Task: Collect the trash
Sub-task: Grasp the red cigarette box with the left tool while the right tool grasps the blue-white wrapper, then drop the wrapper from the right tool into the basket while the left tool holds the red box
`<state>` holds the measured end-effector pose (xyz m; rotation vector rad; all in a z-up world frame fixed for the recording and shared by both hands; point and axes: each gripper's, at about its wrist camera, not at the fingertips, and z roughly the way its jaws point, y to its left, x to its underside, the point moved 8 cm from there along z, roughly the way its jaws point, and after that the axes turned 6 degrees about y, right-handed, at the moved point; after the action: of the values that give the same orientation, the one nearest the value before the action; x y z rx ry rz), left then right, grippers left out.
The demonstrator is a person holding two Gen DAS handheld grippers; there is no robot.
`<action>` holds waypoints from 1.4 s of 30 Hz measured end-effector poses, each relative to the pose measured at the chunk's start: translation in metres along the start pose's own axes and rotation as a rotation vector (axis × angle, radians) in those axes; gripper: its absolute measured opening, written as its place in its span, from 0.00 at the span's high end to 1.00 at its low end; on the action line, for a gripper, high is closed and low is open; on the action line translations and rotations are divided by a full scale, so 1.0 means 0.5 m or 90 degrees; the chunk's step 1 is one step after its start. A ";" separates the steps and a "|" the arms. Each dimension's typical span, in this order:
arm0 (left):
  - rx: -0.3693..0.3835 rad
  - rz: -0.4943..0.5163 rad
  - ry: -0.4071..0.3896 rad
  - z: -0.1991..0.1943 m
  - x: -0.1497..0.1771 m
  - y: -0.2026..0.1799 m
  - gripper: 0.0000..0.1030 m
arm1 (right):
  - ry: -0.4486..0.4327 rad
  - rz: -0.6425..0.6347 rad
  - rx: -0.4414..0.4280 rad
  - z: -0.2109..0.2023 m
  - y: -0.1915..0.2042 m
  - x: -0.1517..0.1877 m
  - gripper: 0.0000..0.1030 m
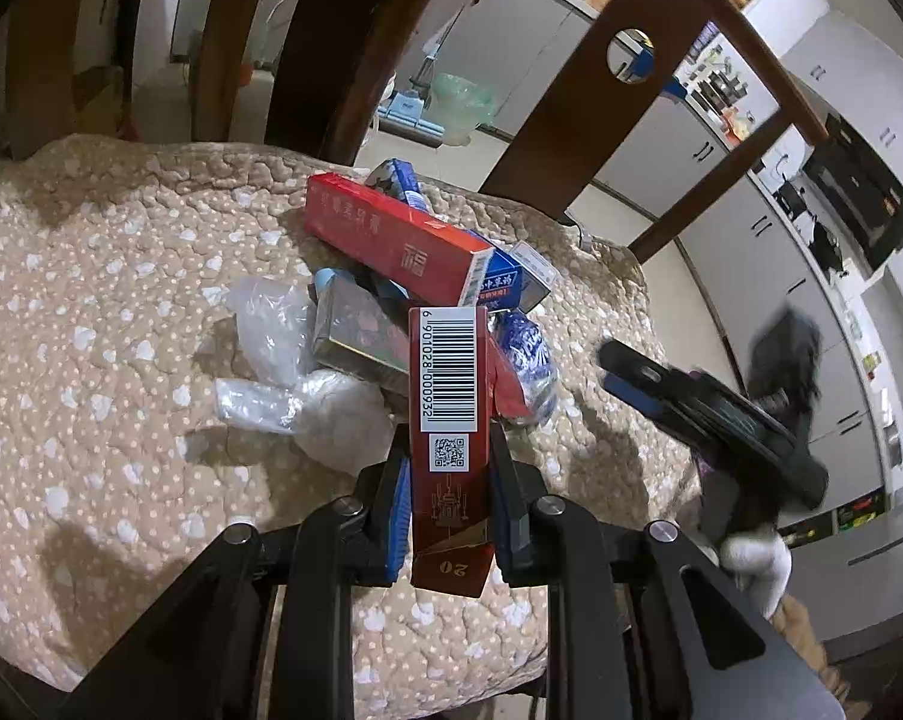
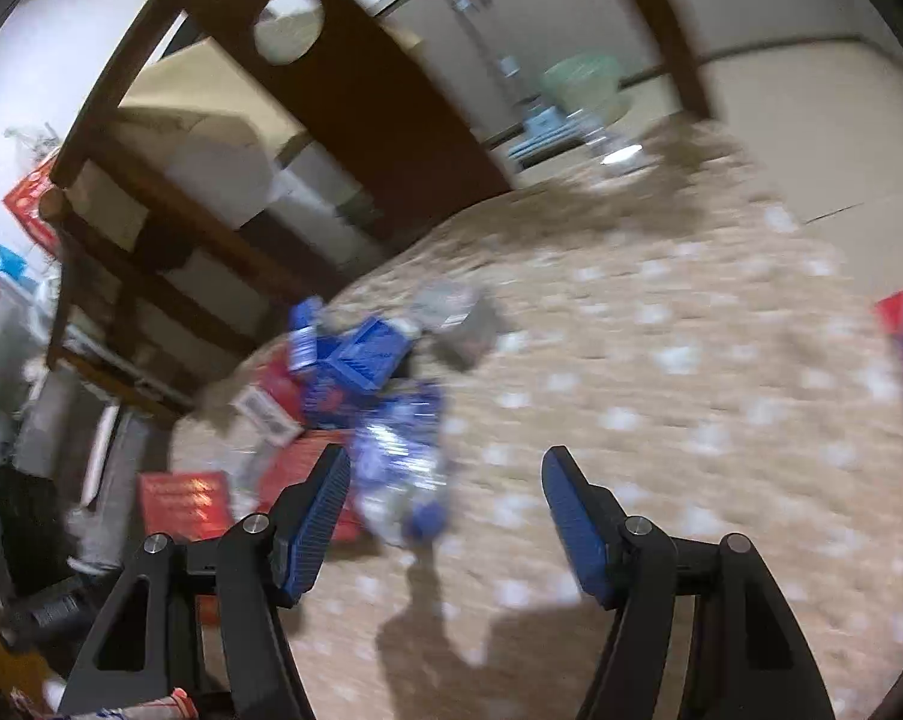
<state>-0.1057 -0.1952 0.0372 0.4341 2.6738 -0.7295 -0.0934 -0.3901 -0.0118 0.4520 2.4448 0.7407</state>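
Observation:
My left gripper (image 1: 448,450) is shut on a dark red cigarette pack (image 1: 449,414) with a barcode, held just above a beige dotted cushion (image 1: 103,312). Behind it lies a heap of trash: a long red carton (image 1: 391,234), a blue box (image 1: 502,285), a dark box (image 1: 361,330), a crumpled blue wrapper (image 1: 526,360) and clear plastic bags (image 1: 295,384). My right gripper (image 2: 445,468) is open and empty, close over the blue wrapper (image 2: 397,456) in the blurred right wrist view. It also shows in the left wrist view (image 1: 616,369), right of the heap.
The cushion sits on a wooden chair whose dark backrest slats (image 1: 607,102) rise behind the heap. White cabinets (image 1: 751,240) stand at the right. A green bag (image 1: 460,102) lies on the floor beyond. A red box (image 2: 184,504) lies below the cushion's left edge.

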 end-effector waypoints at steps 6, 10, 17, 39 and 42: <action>-0.038 0.042 -0.009 -0.011 0.010 -0.017 0.80 | 0.065 -0.046 0.007 0.098 0.049 0.025 0.60; -0.045 0.047 -0.010 -0.006 0.011 -0.026 0.80 | 0.055 -0.058 0.006 0.089 0.065 0.024 0.75; -0.054 0.077 -0.018 -0.005 0.012 -0.065 0.80 | -0.025 -0.077 0.075 -0.008 0.030 0.016 0.81; 0.011 0.194 0.027 0.093 0.027 -0.325 0.80 | -0.159 -0.003 0.259 -0.303 -0.218 0.031 0.81; 0.028 0.216 0.034 0.117 0.024 -0.380 0.80 | -0.184 0.026 0.281 -0.353 -0.262 0.034 0.81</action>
<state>-0.1734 -0.3802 0.0668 0.9014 2.5397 -0.6805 -0.2302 -0.5584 0.0283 0.7208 2.3171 0.1273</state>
